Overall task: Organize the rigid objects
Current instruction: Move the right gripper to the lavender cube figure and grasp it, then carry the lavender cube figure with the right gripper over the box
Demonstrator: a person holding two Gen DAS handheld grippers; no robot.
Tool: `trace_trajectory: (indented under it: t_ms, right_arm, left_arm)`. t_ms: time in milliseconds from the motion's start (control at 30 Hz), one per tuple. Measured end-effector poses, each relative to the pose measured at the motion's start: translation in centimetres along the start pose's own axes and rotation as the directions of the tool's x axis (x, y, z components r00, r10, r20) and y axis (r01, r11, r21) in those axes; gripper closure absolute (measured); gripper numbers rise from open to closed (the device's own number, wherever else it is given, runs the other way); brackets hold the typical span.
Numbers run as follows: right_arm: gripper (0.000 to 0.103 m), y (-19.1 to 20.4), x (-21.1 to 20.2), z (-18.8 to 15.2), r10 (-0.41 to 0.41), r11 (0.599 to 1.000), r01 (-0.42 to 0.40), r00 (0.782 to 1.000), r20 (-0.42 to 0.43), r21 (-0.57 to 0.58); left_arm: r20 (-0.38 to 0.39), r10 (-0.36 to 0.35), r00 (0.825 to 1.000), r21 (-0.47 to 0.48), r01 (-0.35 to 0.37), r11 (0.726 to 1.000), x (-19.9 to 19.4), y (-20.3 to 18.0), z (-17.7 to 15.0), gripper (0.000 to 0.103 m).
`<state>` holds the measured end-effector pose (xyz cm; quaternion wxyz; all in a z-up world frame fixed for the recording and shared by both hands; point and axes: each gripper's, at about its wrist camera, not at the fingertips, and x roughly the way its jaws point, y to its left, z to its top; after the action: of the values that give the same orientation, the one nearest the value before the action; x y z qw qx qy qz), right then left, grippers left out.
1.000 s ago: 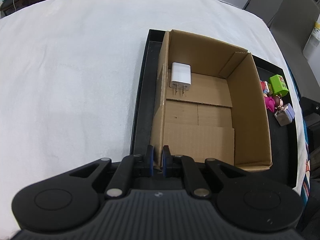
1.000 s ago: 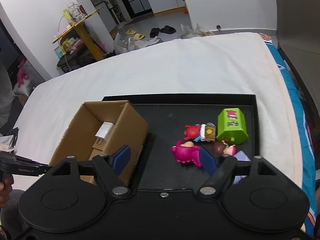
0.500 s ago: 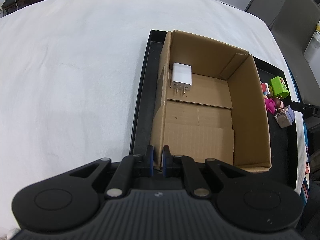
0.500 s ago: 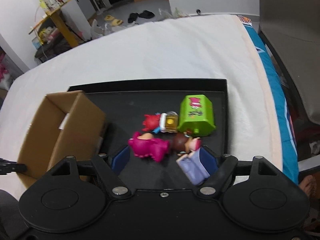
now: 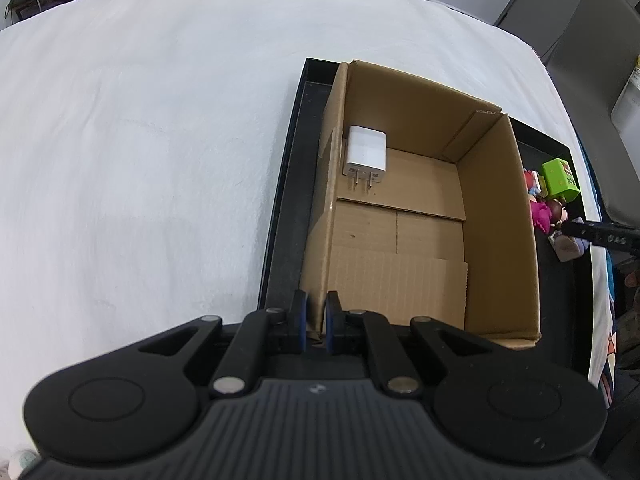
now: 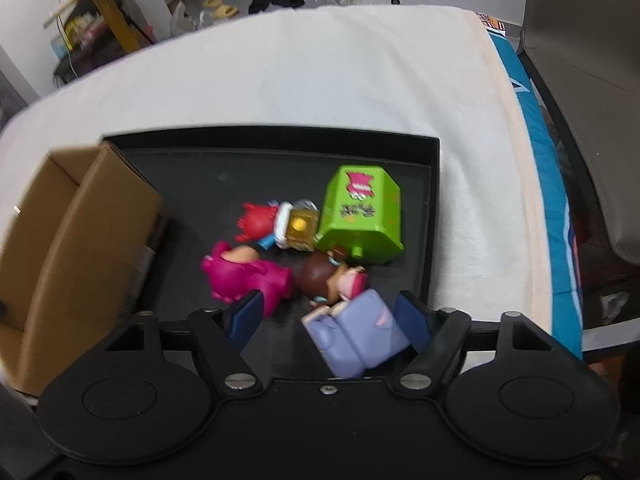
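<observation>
Fingers: your right gripper (image 6: 328, 318) spread wide around the purple figure (image 6: 356, 338); left gripper (image 5: 314, 320) pinching cardboard box (image 5: 498, 216) wall
Handling: light, rigid, likely slick — take its flat sides

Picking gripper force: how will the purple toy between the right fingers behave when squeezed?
The purple toy looks like hard moulded plastic, so probably stiff and light. Its rounded, glossy faces may slip in the open right gripper; lying askew, it could twist.

A lived-in home: slippers (image 6: 218, 5) on the floor, cluttered wooden shelf (image 6: 96, 8).
</observation>
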<state>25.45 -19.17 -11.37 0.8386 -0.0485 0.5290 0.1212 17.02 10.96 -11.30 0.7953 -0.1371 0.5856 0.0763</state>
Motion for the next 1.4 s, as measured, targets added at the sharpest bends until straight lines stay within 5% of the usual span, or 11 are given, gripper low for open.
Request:
trace_trajectory:
  t_ms: [200,633,1400]
  right_arm:
    - [0.057,0.9,1.3,-1.1,-0.053,0.996,0.048,0.997,-0.064,-0.075]
    - [0.059,1.8,0.2,-1.6,-0.038,0.998,0.034,0.997,-0.074,-0.053]
    - [0.059,6.1,-4.9,0.4,0.184,0.983,-0.185,0.979,0.092,0.009]
  left_arm:
    - [0.006,0.002,1.000,-0.005,-0.002,1.000,0.0,0.2,-0.1,0.095]
    - [-0.001,0.004,1.000,0.010,-0.004,1.000,-0.1,0.0,0.1,0.095]
    - [0.009,-0.001,1.000,0.056,0.000,0.998,-0.1,-0.2,0.0,0.096]
